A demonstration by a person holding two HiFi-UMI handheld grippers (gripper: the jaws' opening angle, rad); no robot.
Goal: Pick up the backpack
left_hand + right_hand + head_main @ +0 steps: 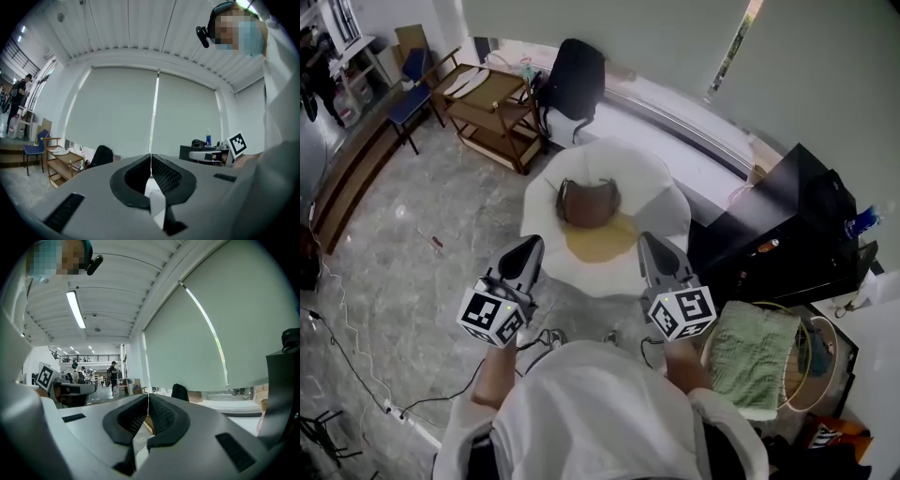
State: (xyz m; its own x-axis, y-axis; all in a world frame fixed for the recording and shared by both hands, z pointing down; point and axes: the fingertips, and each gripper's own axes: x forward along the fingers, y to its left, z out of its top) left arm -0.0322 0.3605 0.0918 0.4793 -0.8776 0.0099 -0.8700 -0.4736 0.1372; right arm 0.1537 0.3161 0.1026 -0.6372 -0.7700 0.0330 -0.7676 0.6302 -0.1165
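At the far left of the head view stand a blue chair [411, 86] and a wooden trolley [492, 111]. Nearer, the left tongs [528, 248] are held level and pressed together with nothing between them; their own view shows the ribbed pads [164, 174] meeting in one thin line. Just right of the trolley, well apart from both hands, the backpack [576, 79] stands upright and black against the low white ledge [675, 117] under the window blind [675, 42]. Between it and the person lies a round white piece [652, 202] with a yellow centre, bearing a brown thing [588, 202]. The right tongs [653, 246] are likewise level, closed and empty. Farther right come a black cabinet [773, 230] and a green cloth [750, 352] in a basket [825, 375].

The step in hand looks to be the approach, with nothing grasped yet. To do it well I would pass round the white piece rather than reach over it. I would spread one pair of tongs before arriving and aim for a top loop or shoulder strap, since the smooth body probably gives little to pinch.

The backpack is too small here to show any loop, strap or zip. Both gripper views cut off its foot behind the tongs' own bodies. What the brown thing is I cannot tell.
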